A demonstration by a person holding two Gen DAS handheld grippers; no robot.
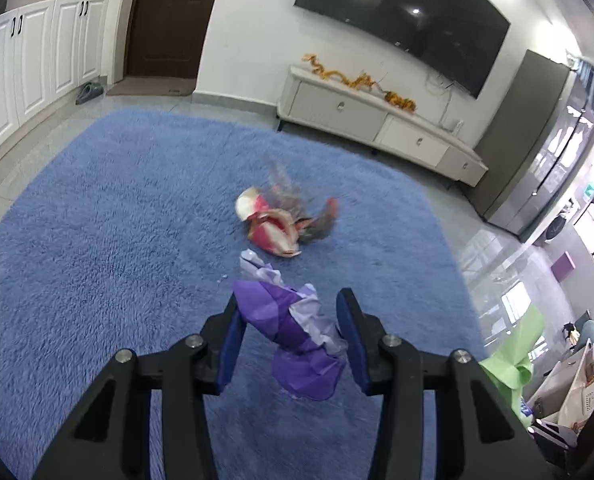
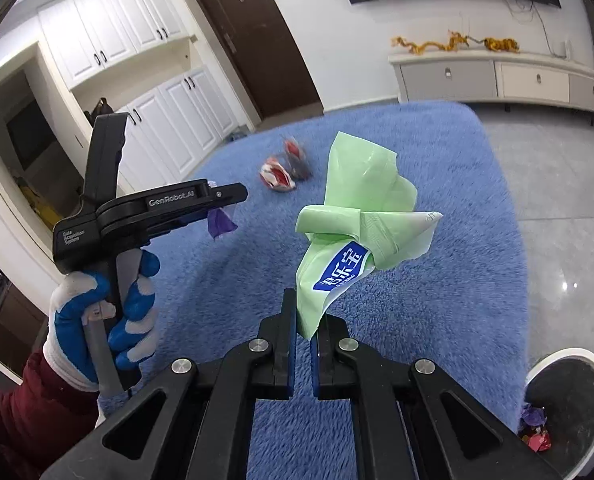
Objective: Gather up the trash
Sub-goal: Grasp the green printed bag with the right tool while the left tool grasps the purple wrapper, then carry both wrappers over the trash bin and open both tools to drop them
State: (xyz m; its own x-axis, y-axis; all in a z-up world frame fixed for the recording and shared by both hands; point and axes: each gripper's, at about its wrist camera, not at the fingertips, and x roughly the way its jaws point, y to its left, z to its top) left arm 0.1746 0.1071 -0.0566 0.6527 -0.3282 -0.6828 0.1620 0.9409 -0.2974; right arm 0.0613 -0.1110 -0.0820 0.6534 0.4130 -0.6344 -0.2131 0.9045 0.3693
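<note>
My left gripper (image 1: 289, 300) is shut on a crumpled purple wrapper (image 1: 297, 344), which hangs off the blue carpet (image 1: 117, 240). From the right wrist view the left gripper (image 2: 233, 196) is side-on, held by a gloved hand (image 2: 97, 320), a scrap of the purple wrapper (image 2: 220, 224) dangling from it. My right gripper (image 2: 307, 312) is shut on a green plastic wrapper (image 2: 361, 208) with a blue label; the green wrapper (image 1: 511, 364) also shows in the left wrist view. A red-and-white wrapper (image 1: 273, 228) (image 2: 276, 174) and a darker one (image 1: 323, 220) (image 2: 297, 158) lie on the carpet ahead.
A white-rimmed bin (image 2: 561, 354) with a black liner stands at my near right and holds purple and red scraps. Beyond the carpet are a low white TV cabinet (image 1: 377, 120), a dark door (image 2: 257, 40), white cupboards (image 1: 29, 72) and a steel fridge (image 1: 545, 152).
</note>
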